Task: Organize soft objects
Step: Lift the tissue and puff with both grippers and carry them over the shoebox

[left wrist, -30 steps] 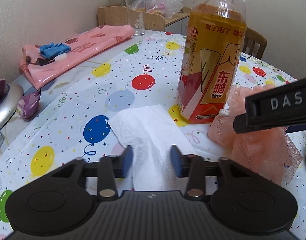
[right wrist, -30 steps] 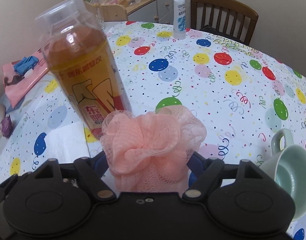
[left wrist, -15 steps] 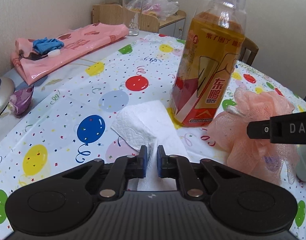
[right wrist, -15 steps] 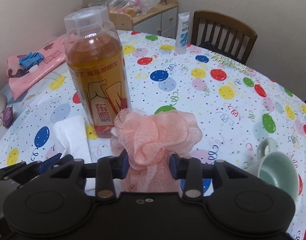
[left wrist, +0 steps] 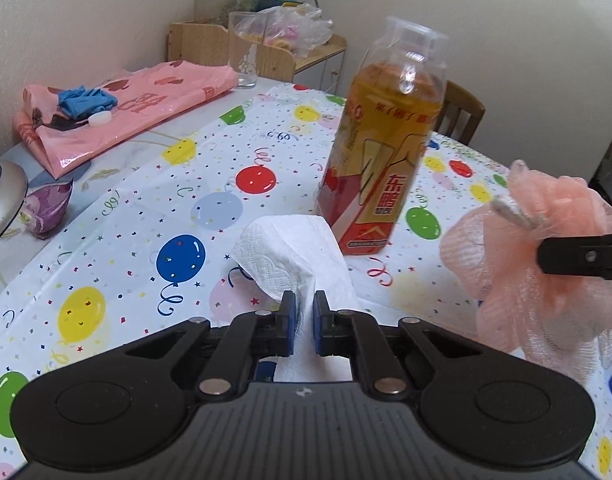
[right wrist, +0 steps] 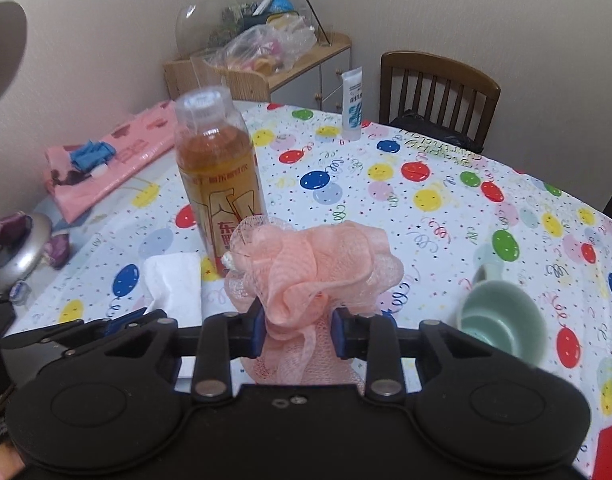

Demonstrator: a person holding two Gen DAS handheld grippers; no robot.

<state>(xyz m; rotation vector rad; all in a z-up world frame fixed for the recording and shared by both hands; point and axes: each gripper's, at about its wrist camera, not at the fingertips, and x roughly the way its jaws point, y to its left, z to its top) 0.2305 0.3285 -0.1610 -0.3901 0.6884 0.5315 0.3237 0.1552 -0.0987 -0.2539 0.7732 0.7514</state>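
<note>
Both grippers clamped on soft items above the bench.

The left gripper (left wrist: 304,316) was closed on a fold of the white paper towel (left wrist: 290,256), whose far end was raised off the bench (left wrist: 126,216). The right gripper (right wrist: 296,334) was clamped on the peach mesh bath pouf (right wrist: 314,268), held clear of the surface. The drink bottle (left wrist: 380,160) was seen upright just beyond the towel, between both items. A green mug (right wrist: 502,320) was noted on its side, right of the pouf. A pink bag (left wrist: 118,116) was recorded at the far left edge.
</note>
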